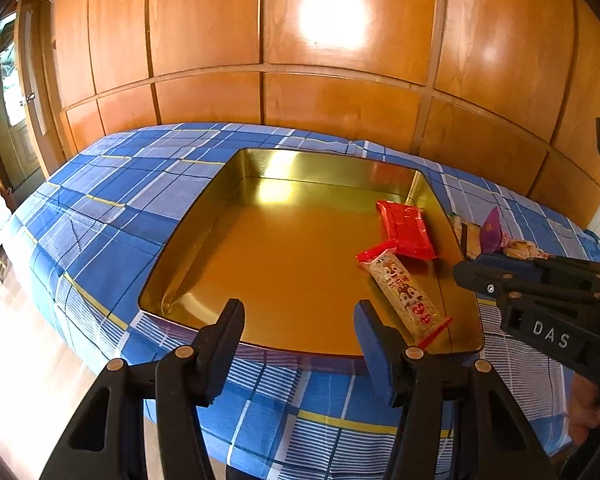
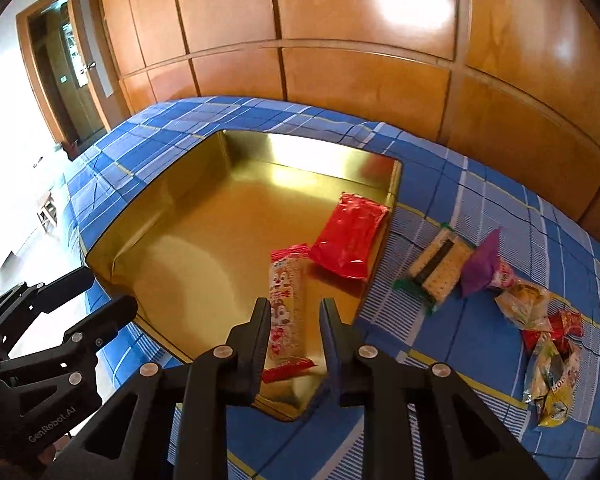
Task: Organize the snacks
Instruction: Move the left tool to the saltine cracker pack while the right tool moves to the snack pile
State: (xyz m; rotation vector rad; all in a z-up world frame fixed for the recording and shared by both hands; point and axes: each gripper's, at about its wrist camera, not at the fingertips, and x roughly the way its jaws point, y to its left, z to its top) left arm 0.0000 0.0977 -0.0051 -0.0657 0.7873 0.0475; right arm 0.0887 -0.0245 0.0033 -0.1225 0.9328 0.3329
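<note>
A gold tin tray [image 1: 204, 240] [image 2: 172, 216] lies on the blue plaid bed. Inside it lie a red packet [image 1: 406, 230] [image 2: 350, 236] and a long squirrel-print snack bar [image 1: 404, 294] [image 2: 286, 304]. My left gripper [image 1: 300, 312] is open and empty over the tray's near rim. My right gripper [image 2: 296, 312] is open, its fingers either side of the bar's near end, holding nothing; it also shows in the left wrist view [image 1: 466, 274]. A cracker pack [image 2: 438, 268], a purple packet [image 2: 482, 260] and several more snacks [image 2: 552, 360] lie right of the tray.
The blue plaid bed cover [image 1: 112, 216] [image 2: 480, 328] sits against a wooden panelled wall [image 1: 300, 40]. A door [image 2: 72, 72] stands at the far left. The floor [image 1: 16, 352] drops off left of the bed.
</note>
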